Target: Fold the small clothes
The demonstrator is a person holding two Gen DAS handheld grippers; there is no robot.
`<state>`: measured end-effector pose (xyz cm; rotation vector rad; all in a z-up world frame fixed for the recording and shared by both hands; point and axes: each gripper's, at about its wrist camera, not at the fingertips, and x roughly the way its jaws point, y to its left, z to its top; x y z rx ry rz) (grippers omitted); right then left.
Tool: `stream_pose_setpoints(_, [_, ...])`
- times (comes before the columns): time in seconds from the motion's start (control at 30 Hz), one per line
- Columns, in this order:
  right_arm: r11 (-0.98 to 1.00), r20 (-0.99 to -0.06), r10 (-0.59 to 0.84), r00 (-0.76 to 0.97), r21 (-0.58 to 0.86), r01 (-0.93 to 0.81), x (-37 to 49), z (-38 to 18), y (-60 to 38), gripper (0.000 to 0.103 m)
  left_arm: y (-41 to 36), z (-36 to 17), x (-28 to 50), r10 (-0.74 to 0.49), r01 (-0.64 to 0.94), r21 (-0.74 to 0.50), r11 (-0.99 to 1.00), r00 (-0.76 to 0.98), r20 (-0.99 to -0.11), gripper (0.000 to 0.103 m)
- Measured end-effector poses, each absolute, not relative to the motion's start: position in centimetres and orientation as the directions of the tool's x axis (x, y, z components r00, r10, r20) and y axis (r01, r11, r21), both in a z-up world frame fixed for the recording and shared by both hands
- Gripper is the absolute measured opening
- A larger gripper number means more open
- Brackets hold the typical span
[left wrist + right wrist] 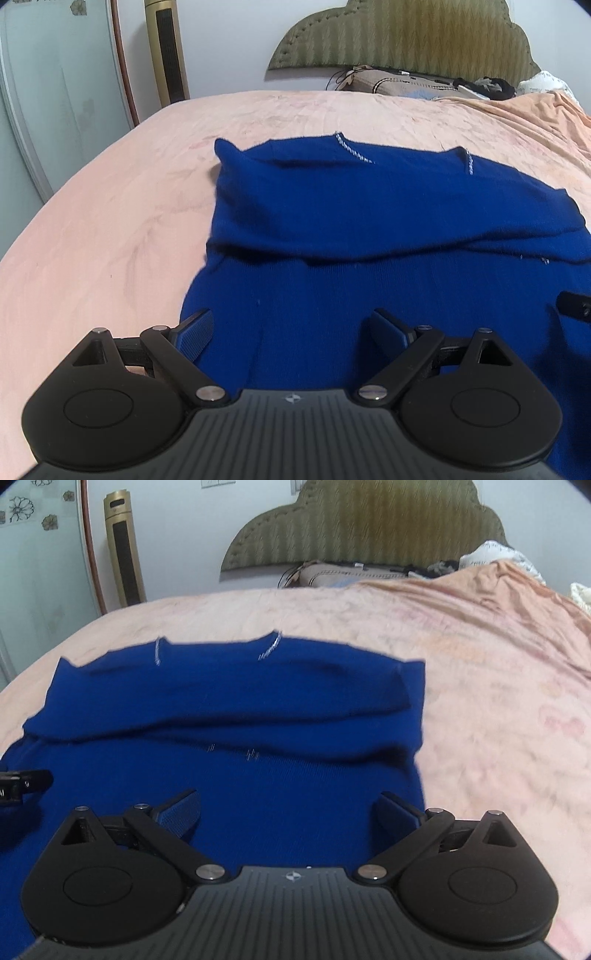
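Note:
A royal blue knit garment [369, 221] lies spread on the pink bed sheet [110, 221], its sleeves folded across its body and silver trim at the neckline. My left gripper [291, 332] is open and empty over the garment's near left part. My right gripper [291, 812] is open and empty over the near right part of the same garment [240, 709]. Each gripper's tip shows at the edge of the other's view, the right one in the left wrist view [574, 306] and the left one in the right wrist view [22, 782].
The pink sheet [480, 701] covers the bed. A padded olive headboard [406, 33] stands at the far end with pillows and dark items [424, 86] below it. A gold tower fan [166, 48] and a glass door [44, 92] stand at the far left.

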<state>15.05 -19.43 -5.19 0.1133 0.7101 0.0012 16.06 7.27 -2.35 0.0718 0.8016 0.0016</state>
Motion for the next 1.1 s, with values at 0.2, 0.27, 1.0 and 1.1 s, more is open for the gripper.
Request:
stream_pose_setpoints(0.2, [0.996, -0.647, 0.012, 0.763, 0.072, 0.045, 14.1, -6.0, -18.5, 0.103, 7.4, -2.8, 14.9, 0.028, 0.009, 0.047, 0.999, 0.699, -0.714, 0.093])
stream_pose_setpoints(0.27, [0.997, -0.647, 0.008, 0.762, 0.064, 0.044, 14.1, -6.1, -18.3, 0.103, 7.3, -2.8, 14.6, 0.034, 0.008, 0.055, 0.998, 0.704, -0.709, 0.093])
stream_pose_setpoints(1.0, [0.999, -0.648, -0.003, 0.762, 0.039, 0.037, 10.9, -5.8, -17.3, 0.103, 6.8, -2.6, 10.6, 0.017, 0.008, 0.030, 1.000, 0.695, -0.719, 0.093])
stream_pose_setpoints(1.1, [0.999, -0.644, 0.000, 0.765, 0.039, 0.033, 10.5, -6.0, -17.2, 0.103, 6.6, -2.7, 10.1, 0.022, 0.006, 0.036, 0.999, 0.699, -0.715, 0.093])
